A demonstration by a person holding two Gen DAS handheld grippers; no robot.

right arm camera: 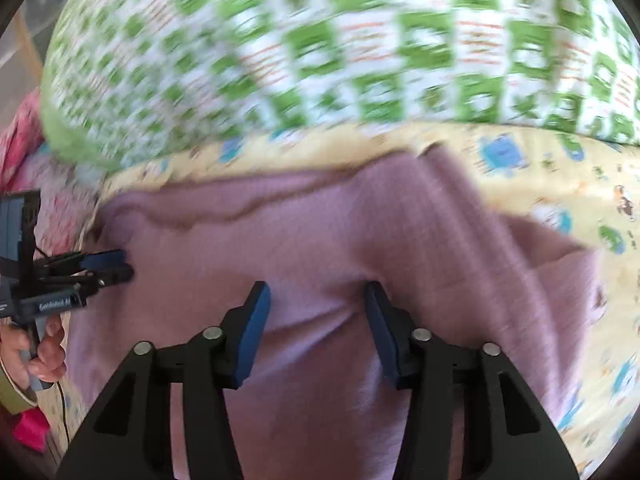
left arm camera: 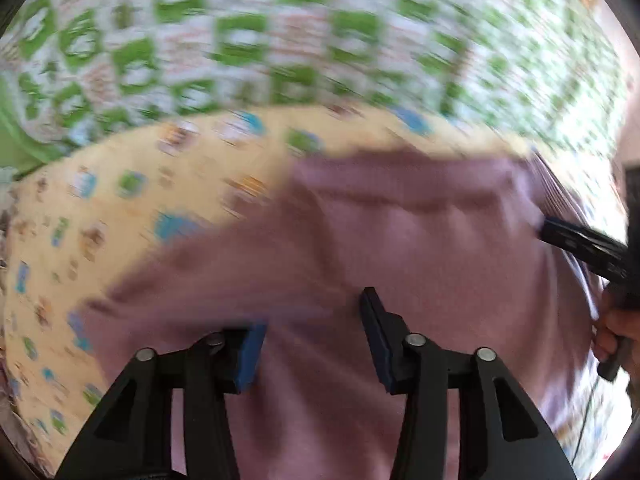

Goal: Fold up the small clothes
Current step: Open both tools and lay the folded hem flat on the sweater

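Mauve-pink ribbed knit garment (right arm camera: 304, 248), small, lies spread on a pale yellow sheet printed with blue and green cartoon figures (right arm camera: 532, 160), directly under and ahead of both tongs. Both views heavily motion-blurred; detail uncertain.

Left tongs (left arm camera: 312, 336): jaws parted, nothing between them, blue pads hanging just above the knit. In the right wrist view, though, the same tool's tips look drawn close together at the garment's edge, so cannot tell for sure whether they nip cloth.

Right tongs (right arm camera: 316, 316): jaws spread wide, empty, poised over the middle of the fabric. Seen from the left wrist view its tips sit at the garment's far right edge, contact unclear.

Why so placed, as a judgement: one tool at each side edge suggests the cloth is being spread flat or readied for a fold across its width, each end controlled separately.

Orientation: the long axis appears to run side to side across both tongs. A darker hem or seam line lies beyond the tips. A limb of cloth, sleeve or leg, angles off ahead-right of the right tongs. Which end is neck or waist cannot be told.

Beyond the garment: a green-and-white patterned quilt (right arm camera: 320, 40), bunched. Pink fabric (right arm camera: 20, 152) far left of the right tongs.
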